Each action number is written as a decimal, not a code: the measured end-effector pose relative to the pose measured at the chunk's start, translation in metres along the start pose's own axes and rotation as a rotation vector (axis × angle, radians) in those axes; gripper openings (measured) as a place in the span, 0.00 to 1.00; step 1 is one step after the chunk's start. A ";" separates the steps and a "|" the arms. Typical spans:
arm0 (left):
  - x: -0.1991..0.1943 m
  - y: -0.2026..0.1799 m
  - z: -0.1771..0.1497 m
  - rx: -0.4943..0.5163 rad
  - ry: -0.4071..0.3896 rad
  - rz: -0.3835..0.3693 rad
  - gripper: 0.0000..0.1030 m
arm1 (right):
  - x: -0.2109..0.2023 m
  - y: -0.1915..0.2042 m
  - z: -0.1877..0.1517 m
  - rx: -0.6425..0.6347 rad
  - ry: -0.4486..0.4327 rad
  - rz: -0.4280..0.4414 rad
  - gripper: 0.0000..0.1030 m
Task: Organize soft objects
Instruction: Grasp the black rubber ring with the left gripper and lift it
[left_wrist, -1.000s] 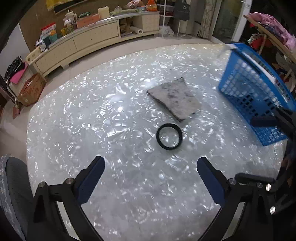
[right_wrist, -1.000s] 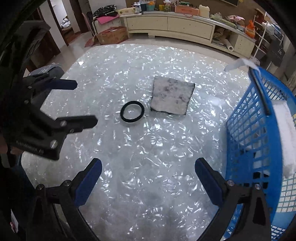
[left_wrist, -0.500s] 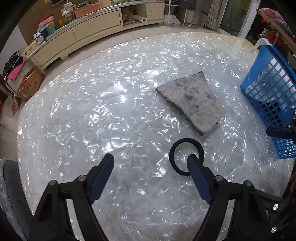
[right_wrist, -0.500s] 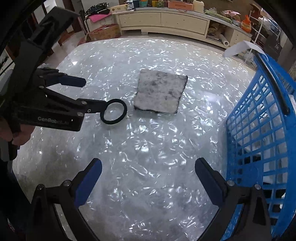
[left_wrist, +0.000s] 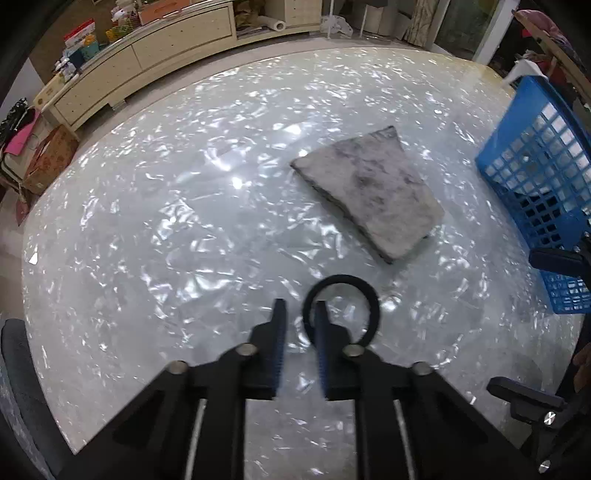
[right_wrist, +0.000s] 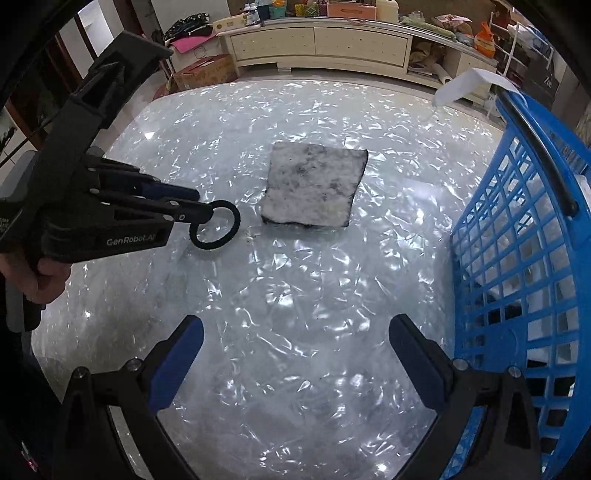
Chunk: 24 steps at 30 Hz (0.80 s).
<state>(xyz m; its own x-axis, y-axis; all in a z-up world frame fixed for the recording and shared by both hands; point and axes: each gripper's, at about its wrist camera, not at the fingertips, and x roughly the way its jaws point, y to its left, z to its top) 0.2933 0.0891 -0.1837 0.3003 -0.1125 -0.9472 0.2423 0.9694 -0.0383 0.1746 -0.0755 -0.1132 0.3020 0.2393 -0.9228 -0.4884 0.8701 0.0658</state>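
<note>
A black hair band lies on the shiny white table. My left gripper has its jaws nearly closed around the band's near left rim; the band also shows in the right wrist view, pinched at the left gripper's tips. A folded grey cloth lies just beyond the band, also seen in the right wrist view. My right gripper is open and empty above the table, beside the blue basket.
The blue basket stands at the table's right edge with white cloth inside. A long cream cabinet and a cardboard box stand on the floor beyond the table.
My left gripper moved forward to the hair band and closed its jaws from wide open onto the band's rim. The right gripper stayed open and shifted slightly.
</note>
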 end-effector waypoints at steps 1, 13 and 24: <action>-0.001 -0.003 -0.002 0.001 -0.003 -0.005 0.04 | -0.001 0.000 -0.001 0.000 0.001 0.000 0.98; -0.045 -0.009 -0.036 -0.054 -0.081 -0.049 0.03 | -0.024 0.010 -0.004 -0.013 -0.019 -0.020 0.98; -0.147 -0.034 -0.071 -0.027 -0.226 -0.055 0.03 | -0.090 0.021 -0.014 -0.036 -0.100 -0.041 0.98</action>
<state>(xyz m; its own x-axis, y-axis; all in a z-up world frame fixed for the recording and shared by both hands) 0.1753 0.0886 -0.0664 0.4873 -0.2084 -0.8480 0.2406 0.9656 -0.0991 0.1256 -0.0843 -0.0337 0.4016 0.2467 -0.8819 -0.5023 0.8646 0.0131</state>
